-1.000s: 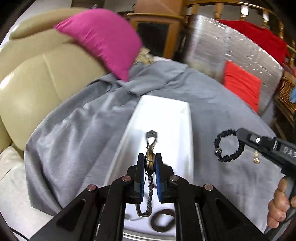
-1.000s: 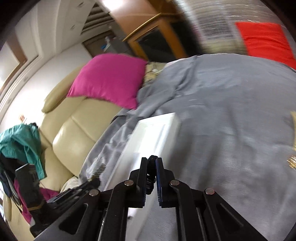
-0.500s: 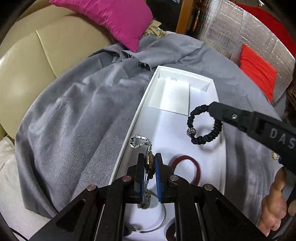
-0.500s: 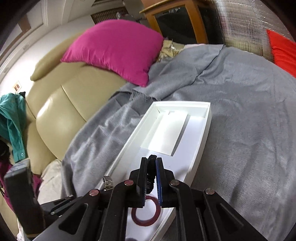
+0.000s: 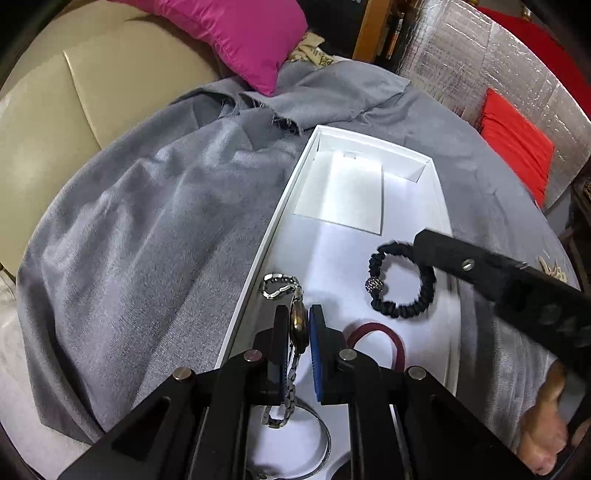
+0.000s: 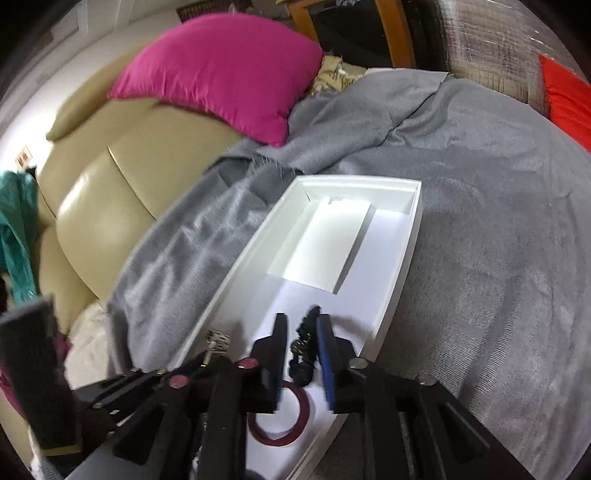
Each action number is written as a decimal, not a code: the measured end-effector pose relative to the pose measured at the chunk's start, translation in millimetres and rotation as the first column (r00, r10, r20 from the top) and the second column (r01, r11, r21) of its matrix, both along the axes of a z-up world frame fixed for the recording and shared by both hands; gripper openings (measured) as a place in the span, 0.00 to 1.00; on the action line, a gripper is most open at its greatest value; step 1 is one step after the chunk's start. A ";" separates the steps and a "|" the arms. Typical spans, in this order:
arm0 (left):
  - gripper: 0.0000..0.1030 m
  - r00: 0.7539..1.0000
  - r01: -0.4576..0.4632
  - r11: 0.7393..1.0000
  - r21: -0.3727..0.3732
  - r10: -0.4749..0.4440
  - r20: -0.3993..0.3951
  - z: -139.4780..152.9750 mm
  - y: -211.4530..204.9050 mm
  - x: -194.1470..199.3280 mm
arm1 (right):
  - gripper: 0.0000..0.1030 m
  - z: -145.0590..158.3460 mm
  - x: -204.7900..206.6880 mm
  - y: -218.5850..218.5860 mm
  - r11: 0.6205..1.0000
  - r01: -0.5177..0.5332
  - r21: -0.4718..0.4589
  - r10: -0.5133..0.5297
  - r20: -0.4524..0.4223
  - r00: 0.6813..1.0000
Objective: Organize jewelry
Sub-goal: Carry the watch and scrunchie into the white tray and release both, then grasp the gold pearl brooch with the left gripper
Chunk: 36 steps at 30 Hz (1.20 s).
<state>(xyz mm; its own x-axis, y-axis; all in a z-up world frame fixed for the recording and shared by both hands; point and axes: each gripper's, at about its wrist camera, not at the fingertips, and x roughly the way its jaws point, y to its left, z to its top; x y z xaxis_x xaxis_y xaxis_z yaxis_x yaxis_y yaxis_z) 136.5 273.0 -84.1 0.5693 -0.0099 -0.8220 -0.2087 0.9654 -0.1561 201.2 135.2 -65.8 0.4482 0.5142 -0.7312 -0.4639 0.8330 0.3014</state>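
A long white tray (image 5: 280,206) lies on a grey cloth. My left gripper (image 5: 298,317) is just above the tray's left side, shut on a metal-link wristwatch (image 5: 298,325); its band hangs down below the fingers. My right gripper (image 6: 302,325) has its jaws parted, with a black braided bracelet (image 6: 304,350) between them over the tray. In the left wrist view the bracelet (image 5: 402,284) lies low over the tray floor at the right finger's tip. A maroon ring bracelet (image 5: 380,339) and a thin silver bangle (image 5: 325,443) lie in the tray.
The grey cloth (image 5: 147,229) covers a round surface. A beige leather sofa (image 5: 55,92) with a magenta cushion (image 5: 240,33) stands behind it. A small gold item (image 5: 552,267) lies on the cloth at the right. A red cushion (image 5: 517,144) is at the far right.
Both grippers came down over the tray. The right gripper's jaws have parted around the black bracelet, which has dropped lower into the tray. The left still grips the watch.
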 end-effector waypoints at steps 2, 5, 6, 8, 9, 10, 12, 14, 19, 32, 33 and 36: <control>0.11 0.999 0.013 1.000 0.027 -0.014 0.038 7.3 -4.4 -3.1 | 0.38 7.3 -2.3 -9.6 0.999 0.013 0.045 -0.014 0.004 1.000; 0.11 0.995 0.033 0.998 0.057 -0.038 0.096 20.1 -12.9 -8.9 | 0.41 18.4 -9.4 -26.6 0.996 0.035 0.085 -0.038 0.032 0.999; 0.11 0.994 0.035 0.997 0.061 -0.042 0.104 22.7 -14.9 -10.2 | 0.41 21.8 -12.9 -34.8 0.995 0.041 0.091 -0.044 0.040 0.998; 0.12 0.992 0.035 0.996 0.088 -0.046 0.118 28.0 -21.0 -12.9 | 0.41 27.4 -18.9 -51.5 0.993 0.057 0.103 -0.062 0.051 0.997; 0.12 0.990 0.036 0.992 0.119 -0.052 0.131 32.0 -27.3 -15.1 | 0.41 30.4 -22.9 -62.8 0.992 0.072 0.107 -0.079 0.061 0.995; 0.14 0.989 0.038 0.990 0.138 -0.057 0.138 34.7 -31.8 -16.2 | 0.41 33.0 -27.0 -75.1 0.990 0.089 0.109 -0.097 0.069 0.993; 0.22 0.984 0.045 0.986 0.160 -0.071 0.161 42.2 -43.5 -20.6 | 0.41 37.7 -34.6 -100.5 0.985 0.123 0.119 -0.133 0.078 0.988; 0.32 0.979 0.056 0.987 0.151 -0.084 0.187 49.9 -54.9 -25.4 | 0.41 40.6 -42.8 -128.5 0.979 0.158 0.128 -0.169 0.081 0.982; 0.44 0.963 0.088 0.981 0.173 -0.129 0.237 63.7 -96.6 -35.3 | 0.41 39.0 -65.3 -207.4 0.953 0.270 0.134 -0.282 0.079 0.956; 0.54 0.922 0.280 0.936 0.215 -0.324 0.211 56.2 -229.9 -26.0 | 0.41 12.4 -87.0 -403.7 0.750 0.592 0.296 -0.601 -0.069 0.796; 0.54 0.916 0.298 0.929 0.221 -0.343 0.206 53.9 -240.9 -24.9 | 0.41 10.0 -87.9 -413.3 0.735 0.602 0.310 -0.610 -0.083 0.788; 0.54 0.899 0.348 0.906 0.241 -0.395 0.188 46.0 -275.7 -20.4 | 0.41 1.1 -85.8 -431.8 0.709 0.624 0.329 -0.622 -0.128 0.773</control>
